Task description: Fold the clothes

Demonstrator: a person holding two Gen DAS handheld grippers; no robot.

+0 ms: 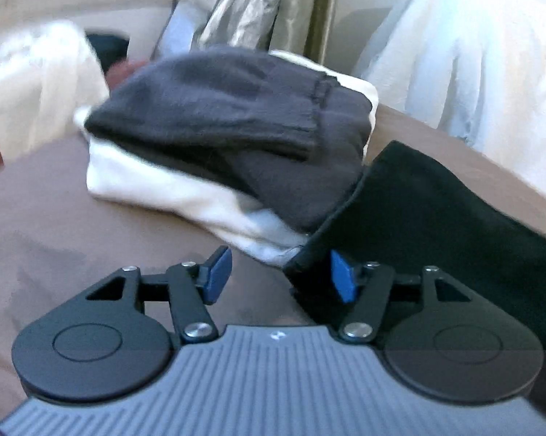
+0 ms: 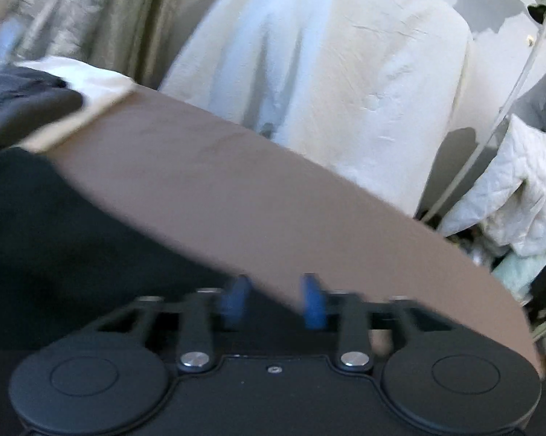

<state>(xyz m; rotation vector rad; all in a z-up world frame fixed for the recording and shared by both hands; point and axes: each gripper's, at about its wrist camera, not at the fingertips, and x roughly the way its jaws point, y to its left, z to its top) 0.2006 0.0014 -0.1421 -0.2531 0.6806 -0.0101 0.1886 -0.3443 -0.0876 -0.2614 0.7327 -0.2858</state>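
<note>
While both sets of jaws stand apart and empty, the black garment [image 1: 436, 218] lies on the brown desk [image 1: 55, 218], right of the folded stack [image 1: 218, 138]; a careless grab could snag that stack's white bottom piece [image 1: 156, 189].

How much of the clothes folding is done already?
Done: a grey garment lies folded on a folded white garment, stacked on the brown table. In hand: nothing; the left gripper and right gripper are both open over a black garment. Left: that black one still looks to need handling, though blur hides how folded it is.
</note>
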